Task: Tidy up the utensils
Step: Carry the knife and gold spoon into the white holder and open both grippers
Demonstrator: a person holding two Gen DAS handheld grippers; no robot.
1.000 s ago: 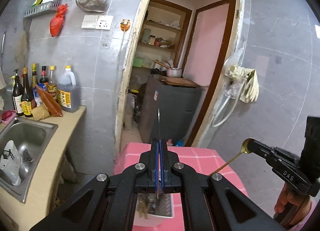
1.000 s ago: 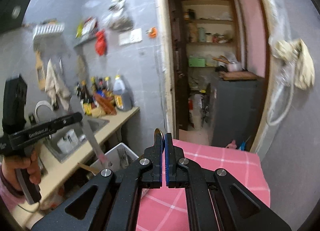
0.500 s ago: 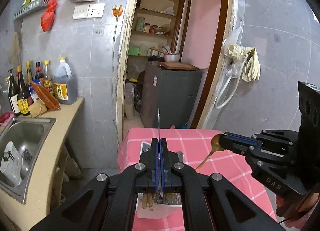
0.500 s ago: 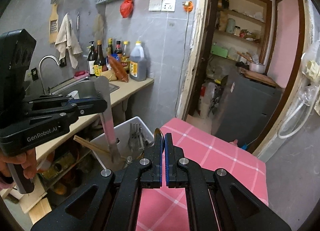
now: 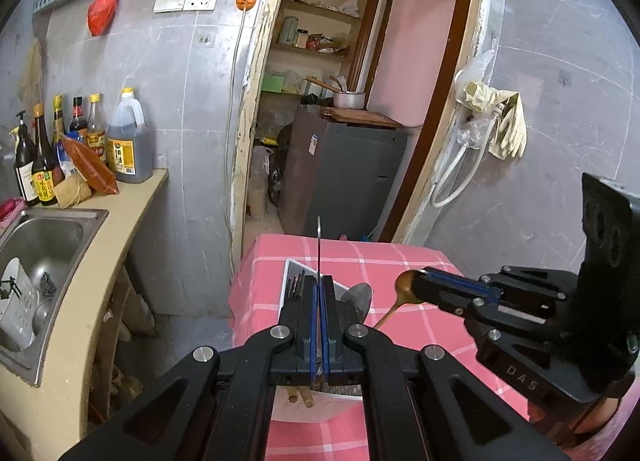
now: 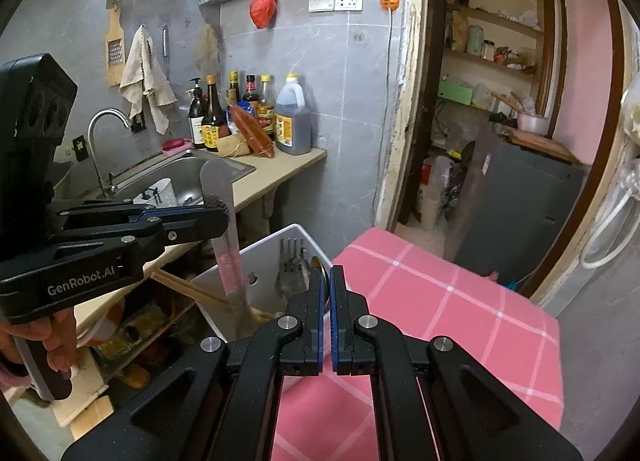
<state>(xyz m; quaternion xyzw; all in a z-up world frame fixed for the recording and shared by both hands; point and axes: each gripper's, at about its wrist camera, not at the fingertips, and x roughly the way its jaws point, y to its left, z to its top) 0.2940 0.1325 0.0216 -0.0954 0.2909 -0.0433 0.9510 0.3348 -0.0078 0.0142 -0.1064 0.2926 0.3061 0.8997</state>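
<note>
My left gripper [image 5: 319, 281] is shut on a knife [image 5: 319, 245], seen edge-on with the blade standing up. From the right wrist view, the left gripper [image 6: 220, 213] grips the knife [image 6: 228, 257] at the blade's base, and its pink handle hangs down into a white bin [image 6: 280, 235]. My right gripper [image 6: 328, 273] is shut on a golden spoon [image 6: 317, 263]. In the left wrist view the right gripper [image 5: 420, 285] holds the spoon [image 5: 405, 286] just right of the bin [image 5: 286, 285], handle slanting down. Forks [image 6: 290, 261] and chopsticks [image 6: 188, 289] sit in the bin.
The bin stands at the left edge of a table with a pink checked cloth [image 6: 440, 301]. A counter with a steel sink [image 5: 44, 237] and bottles [image 5: 128, 141] runs along the left. Behind the table is a doorway with a grey cabinet [image 5: 352, 173]. A hand [image 6: 56, 345] grips the left gripper's handle.
Both grippers have come down toward the bin. The right gripper with the spoon has moved in from the far right to beside the bin. The knife's handle now dips into the bin.
</note>
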